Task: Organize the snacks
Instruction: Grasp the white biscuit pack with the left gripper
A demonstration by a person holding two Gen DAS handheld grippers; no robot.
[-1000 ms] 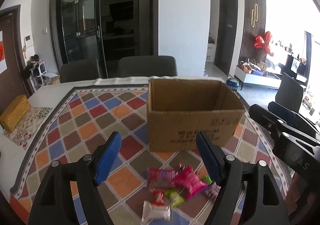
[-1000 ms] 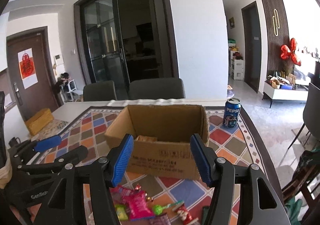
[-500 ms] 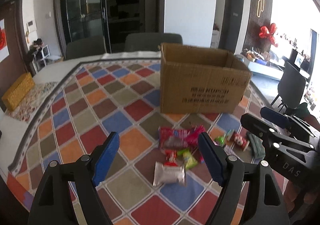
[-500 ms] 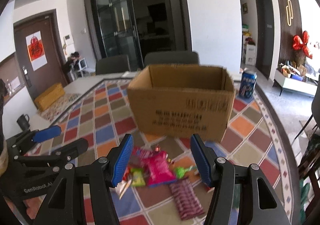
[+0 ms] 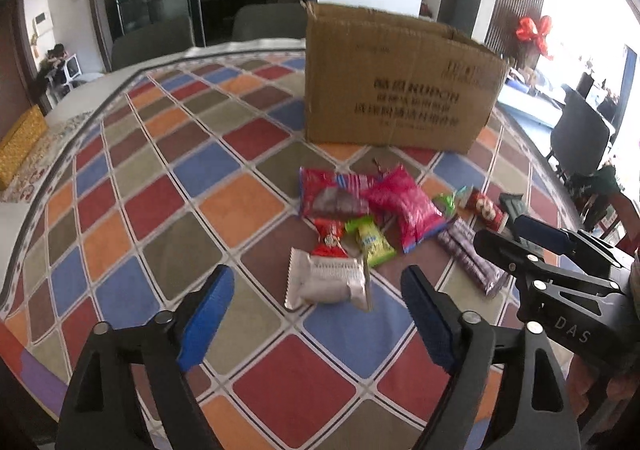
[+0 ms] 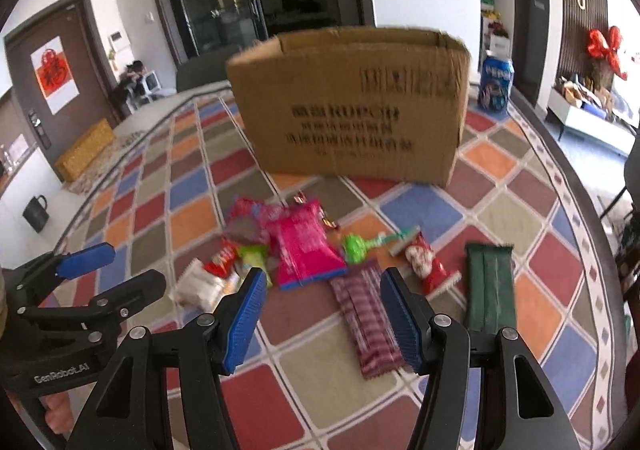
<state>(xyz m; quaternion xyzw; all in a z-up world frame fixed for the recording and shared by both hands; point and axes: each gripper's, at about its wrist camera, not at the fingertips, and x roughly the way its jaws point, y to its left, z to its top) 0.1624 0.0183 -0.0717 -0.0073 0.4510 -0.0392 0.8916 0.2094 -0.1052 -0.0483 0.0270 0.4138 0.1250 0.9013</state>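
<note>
Left gripper (image 5: 318,304) spread wide, silver packet (image 5: 326,282) dead ahead on the worktop (image 5: 120,186), lying crosswise. Right gripper (image 6: 322,308) equally wide, purple striped packet (image 6: 368,320) running lengthwise between its fingers; cardboard box (image 6: 352,106) beyond.

Snacks lie loose in a cluster on the counter, just in front of an upright, open-topped cardboard box (image 5: 396,82). A silver packet (image 5: 326,282) lies flat, nearest the viewer. Behind it sit a small red packet (image 5: 330,236) and a green packet (image 5: 370,240), touching. A large pink bag (image 5: 406,206) overlaps a red bag (image 5: 332,192). To the right lie a purple striped packet (image 6: 368,324), a dark green packet (image 6: 490,288) and a red-and-white packet (image 6: 426,262), all flat.
</note>
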